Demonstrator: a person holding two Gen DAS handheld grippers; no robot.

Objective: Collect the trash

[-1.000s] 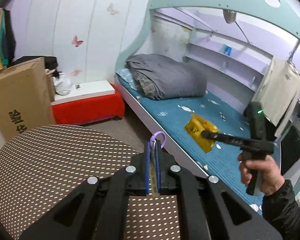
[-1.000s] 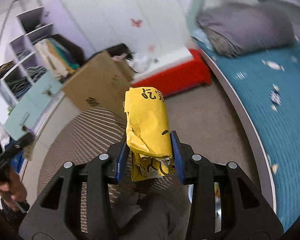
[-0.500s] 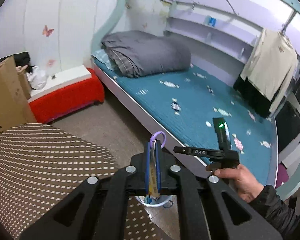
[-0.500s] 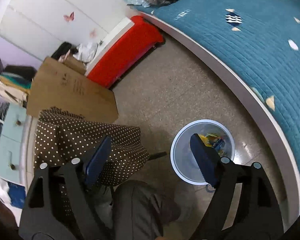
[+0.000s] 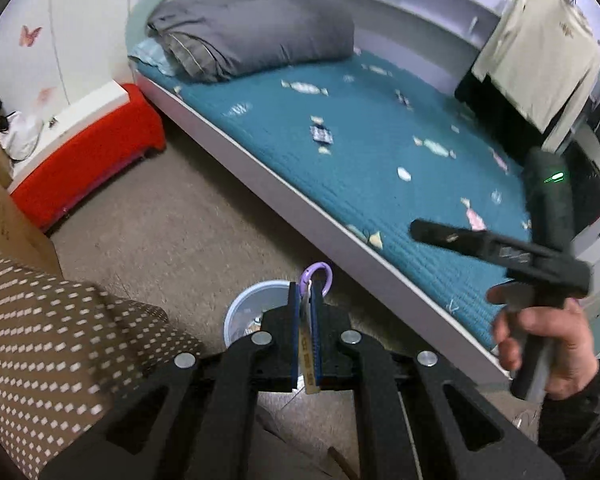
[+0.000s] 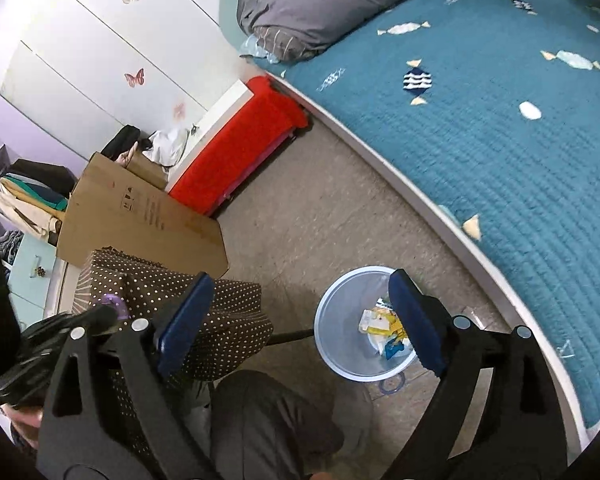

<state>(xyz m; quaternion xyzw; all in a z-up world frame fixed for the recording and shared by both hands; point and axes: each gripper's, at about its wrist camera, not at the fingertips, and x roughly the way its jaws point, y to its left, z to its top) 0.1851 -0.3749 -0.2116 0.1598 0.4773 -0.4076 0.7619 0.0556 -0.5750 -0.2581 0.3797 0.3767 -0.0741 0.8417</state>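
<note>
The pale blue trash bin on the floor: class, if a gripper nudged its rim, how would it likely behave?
The bin would probably slide or tip easily: it looks like thin plastic and holds only a few wrappers, so it is likely light. Its thin wall may flex if squeezed. The floor looks smooth, offering little grip.

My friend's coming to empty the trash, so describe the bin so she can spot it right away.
Start at the bed with the teal quilt. On the floor beside its white edge, next to the polka-dot chair, stands the trash bin. It is small, round and pale blue, the only open container there, with yellow wrappers inside.
</note>
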